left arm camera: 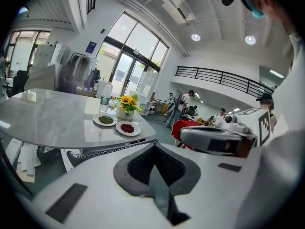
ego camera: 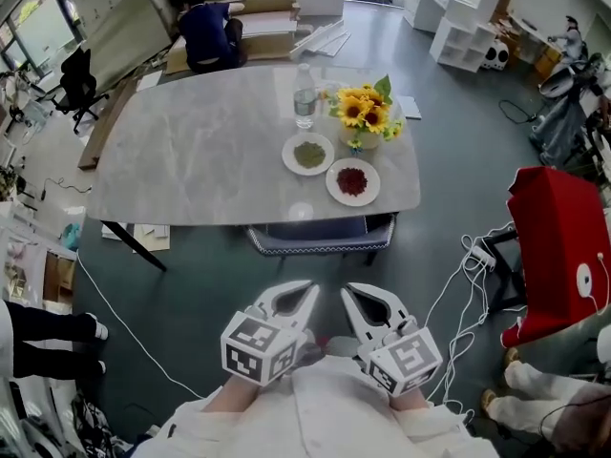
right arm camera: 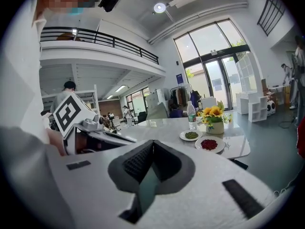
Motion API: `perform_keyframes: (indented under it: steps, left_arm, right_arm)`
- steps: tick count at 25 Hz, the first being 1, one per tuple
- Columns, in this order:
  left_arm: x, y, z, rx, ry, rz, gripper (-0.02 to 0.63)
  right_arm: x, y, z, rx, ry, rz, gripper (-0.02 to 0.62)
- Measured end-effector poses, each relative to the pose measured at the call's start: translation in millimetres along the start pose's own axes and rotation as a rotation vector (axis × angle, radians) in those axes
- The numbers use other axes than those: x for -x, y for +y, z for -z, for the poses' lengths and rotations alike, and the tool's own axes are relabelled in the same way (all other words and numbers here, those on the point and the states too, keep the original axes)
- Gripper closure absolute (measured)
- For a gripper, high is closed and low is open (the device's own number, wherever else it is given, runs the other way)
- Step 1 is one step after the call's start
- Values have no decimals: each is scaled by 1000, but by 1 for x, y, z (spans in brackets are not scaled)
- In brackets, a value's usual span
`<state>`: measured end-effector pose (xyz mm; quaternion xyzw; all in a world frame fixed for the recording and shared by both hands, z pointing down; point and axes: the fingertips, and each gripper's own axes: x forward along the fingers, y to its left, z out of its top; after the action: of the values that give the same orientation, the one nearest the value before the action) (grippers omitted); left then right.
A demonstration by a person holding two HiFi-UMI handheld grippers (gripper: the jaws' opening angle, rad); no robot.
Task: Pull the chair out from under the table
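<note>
Your left tool (ego camera: pixel 298 299) and right tool (ego camera: pixel 361 301) are both closed on nothing; the chair (ego camera: pixel 320 239) ahead looks stiff and fairly heavy, so grip its back rail.

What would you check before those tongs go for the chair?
1. Chair tucked under the table: ok.
2. Left tongs open for a grab: not ok, shut and empty.
3. Right tongs open: not ok, shut and empty.
4. Floor between tongs and chair free: ok.
5. Plate near the table's edge safe from a jolt: cannot tell.
</note>
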<state>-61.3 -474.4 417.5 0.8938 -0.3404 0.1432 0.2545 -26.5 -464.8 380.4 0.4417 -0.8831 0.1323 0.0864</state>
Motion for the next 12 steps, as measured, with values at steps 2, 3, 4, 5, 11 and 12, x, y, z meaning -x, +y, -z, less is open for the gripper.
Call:
perform_keyframes:
  steps: [2,3,4,5,11,12]
  left_arm:
    - [-4,5,-1,-4,5,-8,592]
    - [-6,7,-2,-5,6,-12,592]
    - [-8,9,-3,-7,5,-13,592]
    - [-9,10,-5,-8,-2,-9,592]
    - [-20,16,-20,-29,-22,-1,591]
    - [-21,17,-22,-47,-16,-8,591]
  right_arm:
    - [-3,-4,-1,12,7,8,592]
    - [-4,-5,-1,15,9,10,592]
    - [-6,-7,0,16,11,10,592]
    - [-9,-9,0,15,11,8,592]
    - [-25,-25,-5,14,30,-23,592]
    - [-27,-28,-6,18,40,-27,592]
